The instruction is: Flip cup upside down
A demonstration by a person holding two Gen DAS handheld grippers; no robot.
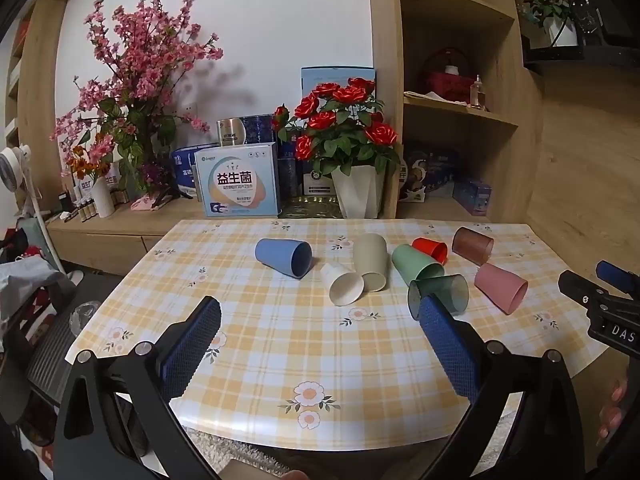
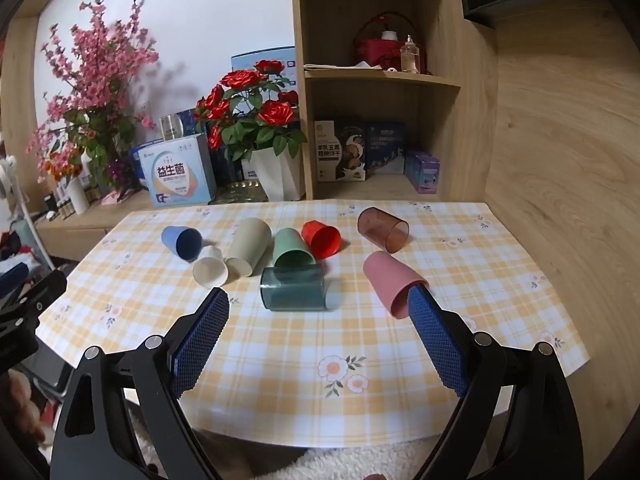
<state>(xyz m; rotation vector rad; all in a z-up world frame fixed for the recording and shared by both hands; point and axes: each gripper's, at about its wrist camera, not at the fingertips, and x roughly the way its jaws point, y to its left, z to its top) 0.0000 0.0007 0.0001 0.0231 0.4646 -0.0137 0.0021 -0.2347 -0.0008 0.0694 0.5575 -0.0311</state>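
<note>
Several cups lie on their sides on the checked table [image 2: 280, 352]: blue [image 2: 182, 241], white [image 2: 211, 270], beige [image 2: 247, 246], light green [image 2: 291, 249], red [image 2: 321, 238], clear brown [image 2: 383, 229], pink [image 2: 394, 282] and clear dark teal [image 2: 292, 287]. In the left wrist view they show as blue [image 1: 283, 257], white [image 1: 342, 283], beige [image 1: 370, 260], teal [image 1: 439, 291] and pink [image 1: 501, 288]. My left gripper [image 1: 320, 322] is open and empty above the near table. My right gripper [image 2: 318, 314] is open and empty, just short of the teal cup.
A white pot of red roses [image 2: 280, 176], boxes [image 2: 176, 176] and a pink blossom vase [image 2: 76, 196] stand on the ledge behind the table. A wooden shelf unit [image 2: 380, 76] rises at the back right. A wood panel wall [image 2: 560, 160] borders the table's right side.
</note>
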